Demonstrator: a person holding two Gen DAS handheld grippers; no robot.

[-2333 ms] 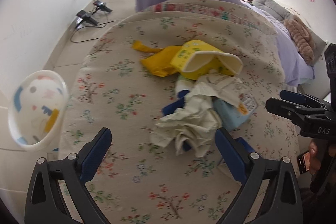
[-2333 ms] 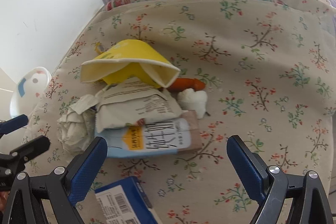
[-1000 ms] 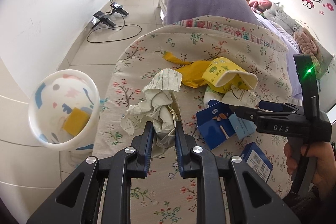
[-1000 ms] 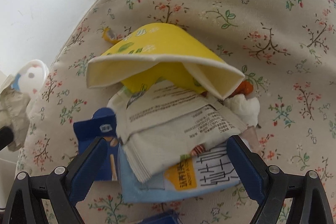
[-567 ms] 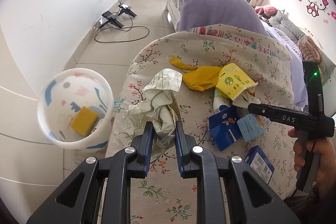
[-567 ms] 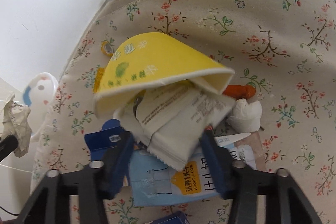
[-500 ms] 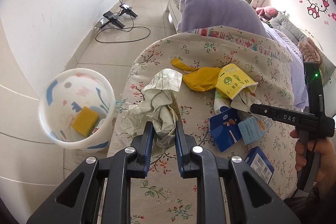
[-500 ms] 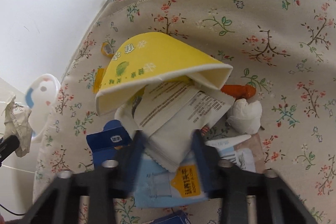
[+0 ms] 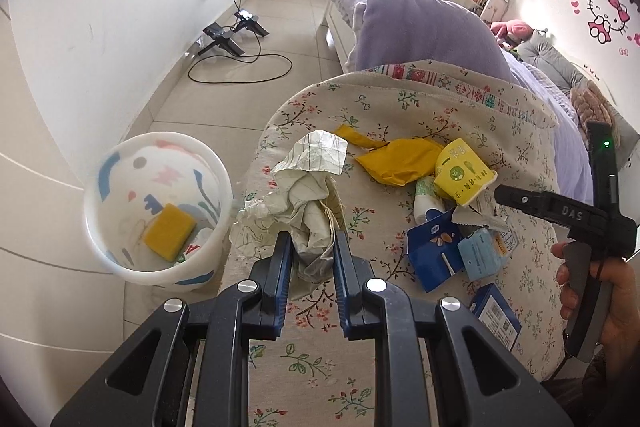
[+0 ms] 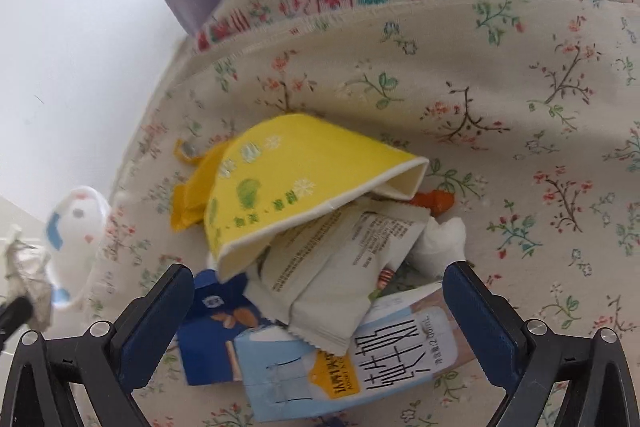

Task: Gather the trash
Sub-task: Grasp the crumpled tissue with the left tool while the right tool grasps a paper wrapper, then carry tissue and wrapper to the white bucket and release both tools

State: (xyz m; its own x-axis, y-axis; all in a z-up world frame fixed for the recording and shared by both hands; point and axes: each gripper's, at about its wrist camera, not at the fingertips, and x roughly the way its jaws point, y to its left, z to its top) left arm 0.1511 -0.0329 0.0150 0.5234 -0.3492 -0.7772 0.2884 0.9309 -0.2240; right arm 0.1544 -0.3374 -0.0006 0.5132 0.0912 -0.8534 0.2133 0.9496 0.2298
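My left gripper point(image 9: 312, 243) is shut on a crumpled sheet of paper point(image 9: 308, 187), held above the bed's left edge beside the white cartoon bin point(image 9: 192, 281). My right gripper point(image 10: 318, 279) hovers over the trash pile with its jaws opening wide. A white wrapper point(image 10: 340, 267) lies between them, and the pads do not touch it. The wrapper pokes out from under a squashed yellow paper cup point(image 10: 304, 187). Beneath lie a light blue milk carton point(image 10: 360, 359) and a dark blue carton point(image 10: 208, 335).
The bin holds a yellow sponge point(image 9: 170, 231). On the floral bedspread point(image 9: 460, 115) lie a yellow bag point(image 9: 400, 159), a white tissue wad point(image 10: 440, 243), an orange scrap point(image 10: 436, 201) and a blue box point(image 9: 496, 315). Cables point(image 9: 240, 59) lie on the tiled floor.
The right jaws closed in on the white wrapper, then sprang wide again; the wrapper stays on the pile. The left gripper keeps its paper, with the bin now a little closer.
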